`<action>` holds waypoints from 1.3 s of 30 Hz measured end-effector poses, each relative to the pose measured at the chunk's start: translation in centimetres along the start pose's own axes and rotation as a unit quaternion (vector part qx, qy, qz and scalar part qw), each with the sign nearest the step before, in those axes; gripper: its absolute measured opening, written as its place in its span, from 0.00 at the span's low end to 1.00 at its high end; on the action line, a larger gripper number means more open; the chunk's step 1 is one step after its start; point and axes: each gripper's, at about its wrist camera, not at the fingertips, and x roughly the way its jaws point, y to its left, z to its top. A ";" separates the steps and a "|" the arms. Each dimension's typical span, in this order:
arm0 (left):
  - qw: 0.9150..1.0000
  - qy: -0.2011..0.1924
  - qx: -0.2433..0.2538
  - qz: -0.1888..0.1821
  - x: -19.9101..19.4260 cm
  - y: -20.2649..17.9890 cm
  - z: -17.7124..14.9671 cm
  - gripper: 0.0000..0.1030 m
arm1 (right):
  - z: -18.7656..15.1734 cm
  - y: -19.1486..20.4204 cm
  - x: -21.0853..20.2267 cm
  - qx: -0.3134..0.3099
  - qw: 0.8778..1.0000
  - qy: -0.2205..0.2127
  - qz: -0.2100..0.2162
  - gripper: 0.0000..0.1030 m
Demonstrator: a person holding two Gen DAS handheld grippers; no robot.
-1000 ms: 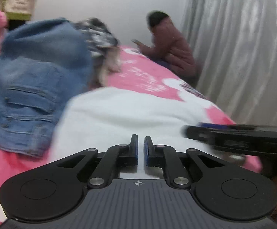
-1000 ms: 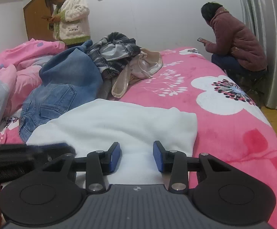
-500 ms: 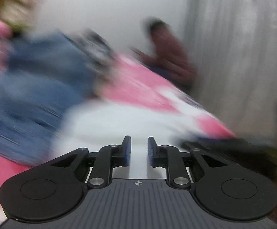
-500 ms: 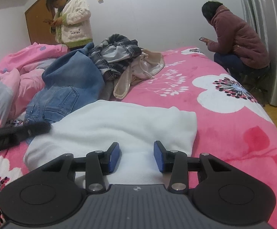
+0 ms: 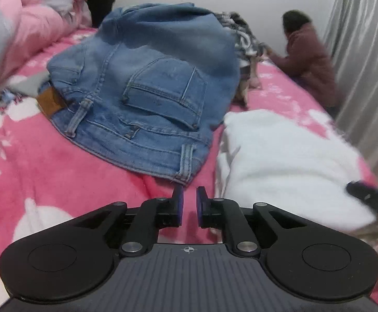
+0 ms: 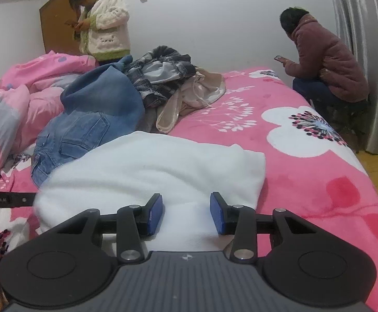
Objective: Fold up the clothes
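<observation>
Pink floral bed (image 6: 306,182), fluffy white garment (image 6: 150,166) folded; left tongs (image 5: 189,202) closing empty, right tongs (image 6: 186,213) spread.

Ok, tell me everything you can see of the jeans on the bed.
The jeans are mid-blue faded denim, heaped in a rumpled mound, not folded. Their seat faces up: a stitched back pocket, belt loops and a brown waistband patch show. They lie on the pink flowered bedspread, beside the white fleece garment and against the plaid clothes. Neither gripper touches them.

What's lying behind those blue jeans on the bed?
Behind the blue jeans a plaid garment and a beige garment are heaped on the pink bedspread. The jeans hide the lower part of that heap.
</observation>
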 end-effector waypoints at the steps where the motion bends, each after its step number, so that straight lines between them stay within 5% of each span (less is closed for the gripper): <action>1: 1.000 -0.005 -0.008 -0.015 -0.5 0.4 0.2 0.11 | 0.0 -0.2 -0.1 0.005 1.000 0.000 0.003 0.41; 5: 0.997 -0.002 -0.034 -0.073 -0.1 1.0 2.0 0.21 | 0.1 0.0 -0.1 -0.002 1.000 -0.001 0.000 0.44; 10: 0.990 0.017 -0.044 -0.131 2.2 1.3 3.7 0.37 | 0.1 0.2 -1.1 0.007 1.000 0.007 -0.010 0.64; 12: 0.987 0.036 -0.046 -0.151 3.5 1.3 4.3 0.47 | 0.3 -0.6 -1.8 0.035 0.999 0.009 0.007 0.64; 19: 0.973 0.093 -0.052 -0.205 7.2 1.7 5.3 0.56 | 1.1 -5.6 -2.8 0.173 0.985 -0.005 0.020 0.68; 29: 0.919 0.206 -0.099 -0.322 13.9 2.0 6.4 0.71 | 0.4 -9.8 1.2 0.301 0.945 0.070 0.108 0.82; 32: 0.895 0.253 -0.085 -0.358 15.5 1.7 7.2 0.74 | 1.0 -10.2 2.4 0.287 0.938 0.119 0.156 0.85; 36: 0.862 0.304 -0.080 -0.398 16.7 1.5 7.6 0.67 | 0.4 -12.7 2.9 0.366 0.902 0.132 0.185 0.81; 39: 0.836 0.335 -0.125 -0.417 19.8 -1.2 6.2 0.63 | 1.0 -12.0 4.0 0.362 0.902 0.143 0.185 0.86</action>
